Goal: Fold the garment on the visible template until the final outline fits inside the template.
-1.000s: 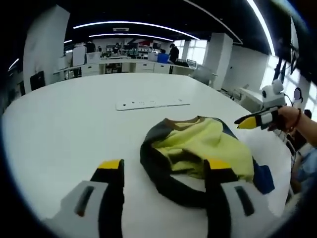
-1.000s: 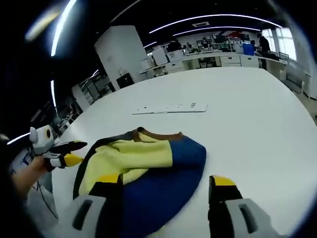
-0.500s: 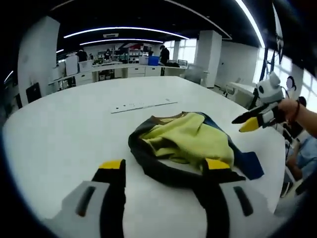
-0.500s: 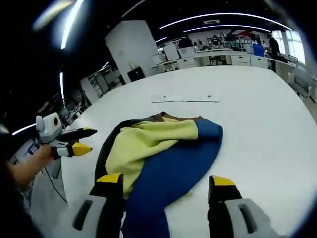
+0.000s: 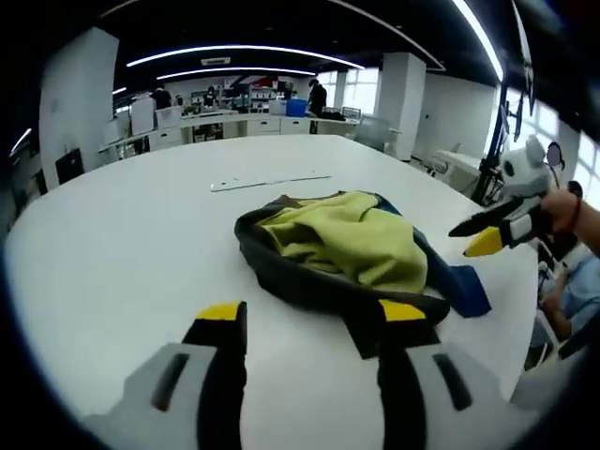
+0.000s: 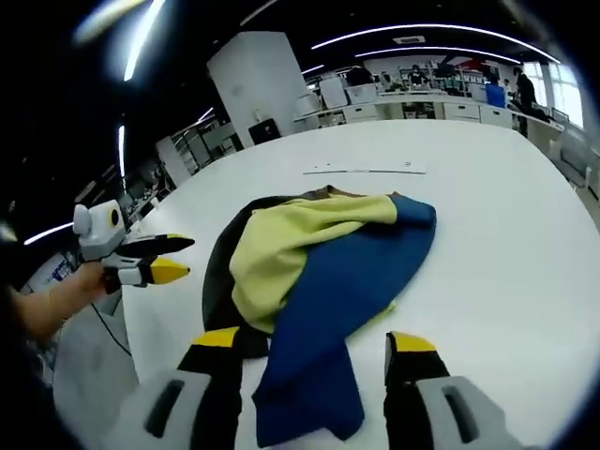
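Note:
A bunched garment [image 5: 347,248] in yellow, black and blue lies on the round white table [image 5: 112,244]. In the left gripper view it sits just beyond my left gripper [image 5: 311,319], which is open and holds nothing. A black edge of the cloth reaches the right jaw. My right gripper [image 5: 475,235] hovers off the garment's right side in a hand, open. In the right gripper view the garment [image 6: 319,267] stretches a blue sleeve toward my open right gripper [image 6: 314,342]. The left gripper [image 6: 167,258] hangs open at the left, apart from the cloth.
A thin white strip with small marks [image 5: 270,181] lies flat on the table beyond the garment, also seen as the strip [image 6: 366,170] in the right gripper view. Desks, shelves and people stand far behind. The table edge [image 6: 141,347] curves near both hands.
Both cameras have shifted, and the garment now looks nearer and larger. The blue sleeve end now lies between the right jaws. Neither gripper has taken hold of anything.

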Available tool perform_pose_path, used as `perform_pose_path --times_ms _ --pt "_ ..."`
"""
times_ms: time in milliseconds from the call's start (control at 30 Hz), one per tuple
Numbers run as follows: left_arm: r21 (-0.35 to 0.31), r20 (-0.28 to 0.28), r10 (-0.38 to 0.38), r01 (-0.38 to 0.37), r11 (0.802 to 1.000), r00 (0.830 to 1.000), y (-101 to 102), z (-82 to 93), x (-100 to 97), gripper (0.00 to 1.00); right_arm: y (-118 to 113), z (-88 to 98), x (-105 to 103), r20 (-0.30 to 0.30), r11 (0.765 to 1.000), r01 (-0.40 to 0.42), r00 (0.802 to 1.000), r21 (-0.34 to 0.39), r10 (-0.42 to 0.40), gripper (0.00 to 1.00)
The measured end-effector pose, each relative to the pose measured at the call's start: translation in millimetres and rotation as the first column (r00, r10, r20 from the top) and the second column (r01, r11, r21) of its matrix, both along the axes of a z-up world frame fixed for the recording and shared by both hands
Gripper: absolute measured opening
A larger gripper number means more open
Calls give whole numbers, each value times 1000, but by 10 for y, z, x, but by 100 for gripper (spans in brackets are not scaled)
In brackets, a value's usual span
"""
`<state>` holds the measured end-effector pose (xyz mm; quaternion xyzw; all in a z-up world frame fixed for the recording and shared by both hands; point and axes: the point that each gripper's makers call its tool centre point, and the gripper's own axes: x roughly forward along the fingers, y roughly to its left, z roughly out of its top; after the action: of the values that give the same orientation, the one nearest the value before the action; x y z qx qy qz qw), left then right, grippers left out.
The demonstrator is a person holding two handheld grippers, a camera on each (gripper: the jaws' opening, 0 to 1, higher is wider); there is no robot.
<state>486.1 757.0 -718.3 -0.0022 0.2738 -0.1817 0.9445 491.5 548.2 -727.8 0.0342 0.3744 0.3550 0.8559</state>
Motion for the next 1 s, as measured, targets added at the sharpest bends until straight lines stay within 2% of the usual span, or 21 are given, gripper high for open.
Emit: perform_pose_path --times_ms 67,167,400,533,633,733,900,933,1000 --pt "13 -10 12 -12 1000 1000 -14 -59 -26 47 32 -24 -64 -6 1000 4 1000 14 -3 53" --pt "-2 -20 29 -29 1000 999 -71 -117 -76 47 59 -76 -130 -13 1000 13 1000 15 -13 49" --pt "-9 -70 38 -39 999 997 -222 -294 -192 37 99 -232 -260 -26 999 18 1000 29 -17 36" --pt "6 -76 48 -48 999 996 -252 -365 -211 35 107 -278 -300 -28 999 33 999 31 -33 31" --pt "-33 -63 56 -58 998 996 -306 -366 -203 33 124 -297 -310 -37 997 59 998 48 -58 27" --pt "-22 -89 52 -54 998 995 -351 -432 -219 29 154 -327 -330 -42 996 68 997 51 -66 23" --pt "-5 -101 34 -34 999 994 -451 -509 -236 26 168 -383 -349 -51 994 101 994 48 -98 13" --pt "9 -75 31 -30 1000 997 -449 -494 -213 26 167 -387 -348 -48 993 106 993 47 -104 10" --pt "20 -85 26 -24 1000 996 -462 -507 -213 26 158 -401 -352 -46 992 119 992 41 -117 6"
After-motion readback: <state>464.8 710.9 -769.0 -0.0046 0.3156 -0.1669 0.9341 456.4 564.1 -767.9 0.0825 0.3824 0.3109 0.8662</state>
